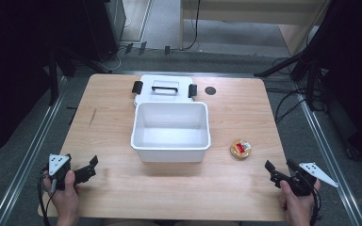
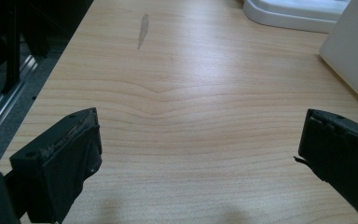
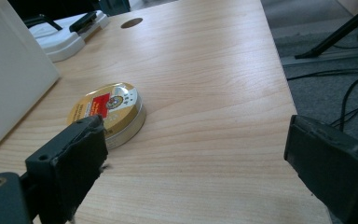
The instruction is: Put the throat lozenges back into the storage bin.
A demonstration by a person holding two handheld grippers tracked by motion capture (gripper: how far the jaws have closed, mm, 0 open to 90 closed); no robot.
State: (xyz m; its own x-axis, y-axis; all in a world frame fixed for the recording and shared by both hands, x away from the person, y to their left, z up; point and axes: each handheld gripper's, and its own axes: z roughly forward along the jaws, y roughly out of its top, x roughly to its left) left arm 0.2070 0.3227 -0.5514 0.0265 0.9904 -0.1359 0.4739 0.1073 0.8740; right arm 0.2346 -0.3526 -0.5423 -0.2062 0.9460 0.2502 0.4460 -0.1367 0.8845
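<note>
The round tin [image 3: 108, 114] lay on the surface [image 1: 245, 117] beside the white bin [image 1: 171, 132], ahead of the spread, empty right claw [image 3: 193, 154].

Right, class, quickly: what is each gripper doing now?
Left gripper: open, holding nothing.
Right gripper: open, holding nothing.
</note>
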